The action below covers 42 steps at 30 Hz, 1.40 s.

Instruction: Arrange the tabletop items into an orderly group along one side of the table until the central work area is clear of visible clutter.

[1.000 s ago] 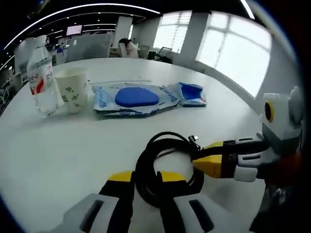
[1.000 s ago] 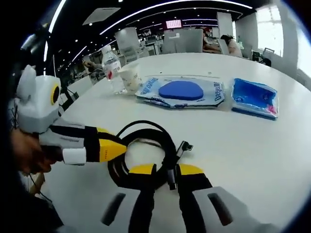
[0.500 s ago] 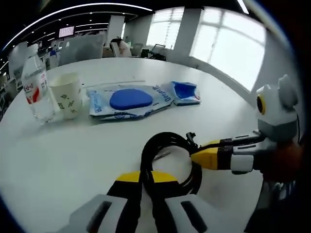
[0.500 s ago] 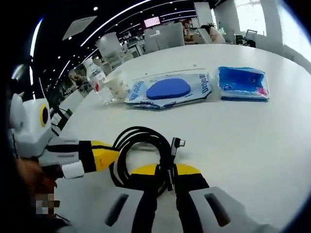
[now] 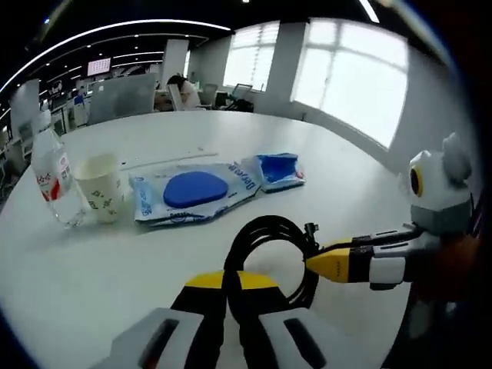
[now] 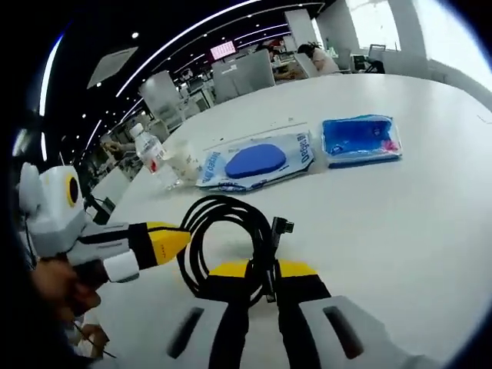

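A black coiled cable (image 5: pixel 269 242) hangs between both grippers just above the white table (image 5: pixel 115 261). At the bottom of the left gripper view, my left gripper (image 5: pixel 231 281) is shut on the coil's near loop. My right gripper (image 5: pixel 319 261) comes in from the right and pinches the coil's right side. In the right gripper view, the right gripper (image 6: pixel 261 270) is shut on the cable (image 6: pixel 223 231) beside its plug end. The left gripper (image 6: pixel 171 238) holds the coil's left side.
Along the far side stand a water bottle (image 5: pixel 52 181) and a paper cup (image 5: pixel 100 187). Beside them lie a wipes pack with a blue lid (image 5: pixel 196 191) and a small blue pouch (image 5: pixel 277 169). A hand (image 6: pixel 54 280) shows at the left. The table's edge runs behind them.
My left gripper's jaws have shut on the cable's near loop. Both cameras have pulled up and back with the coil, so the table items look smaller and farther.
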{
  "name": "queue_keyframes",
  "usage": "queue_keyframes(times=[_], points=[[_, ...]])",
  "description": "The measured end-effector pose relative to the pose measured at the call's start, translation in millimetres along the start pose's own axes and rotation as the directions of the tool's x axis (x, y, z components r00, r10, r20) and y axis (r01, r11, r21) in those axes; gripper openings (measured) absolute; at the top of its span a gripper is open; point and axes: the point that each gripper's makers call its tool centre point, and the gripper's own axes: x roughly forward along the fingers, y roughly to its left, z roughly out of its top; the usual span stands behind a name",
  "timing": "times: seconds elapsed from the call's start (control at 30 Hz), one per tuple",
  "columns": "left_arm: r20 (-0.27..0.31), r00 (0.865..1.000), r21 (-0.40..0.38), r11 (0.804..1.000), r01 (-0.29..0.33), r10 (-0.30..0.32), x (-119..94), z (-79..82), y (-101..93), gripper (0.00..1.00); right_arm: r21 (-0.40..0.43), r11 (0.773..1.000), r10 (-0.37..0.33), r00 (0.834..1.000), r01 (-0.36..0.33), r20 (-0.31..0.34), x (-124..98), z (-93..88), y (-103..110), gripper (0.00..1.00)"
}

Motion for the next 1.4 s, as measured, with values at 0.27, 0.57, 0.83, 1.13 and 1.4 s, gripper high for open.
queue_keyframes(times=[0.27,0.57,0.83,1.13,1.4], points=[[0.026,0.999,0.022,0.999,0.038,-0.039,14.8,21.6,-16.6,0.00,0.035,0.999,-0.028,0.999,0.026,0.043,-8.6,19.8,-20.9,0.07],[0.031,0.997,0.029,0.997,0.065,-0.066,32.5,51.9,-39.4,0.00,0.074,0.996,-0.063,0.996,0.058,0.070,-12.7,46.6,-51.0,0.07],[0.016,0.997,0.017,0.997,0.077,-0.077,56.4,60.9,-52.3,0.00,0.100,0.992,-0.084,0.995,0.078,0.061,-5.3,53.0,-74.6,0.07],[-0.017,0.996,0.001,0.996,0.084,-0.084,88.0,59.4,-58.2,0.00,0.126,0.987,-0.110,0.991,0.100,0.078,5.9,53.7,-99.0,0.07],[-0.036,0.995,0.004,0.996,0.088,-0.088,105.8,62.8,-52.1,0.00,0.180,0.981,-0.102,0.987,0.079,0.121,21.8,57.2,-109.0,0.07]])
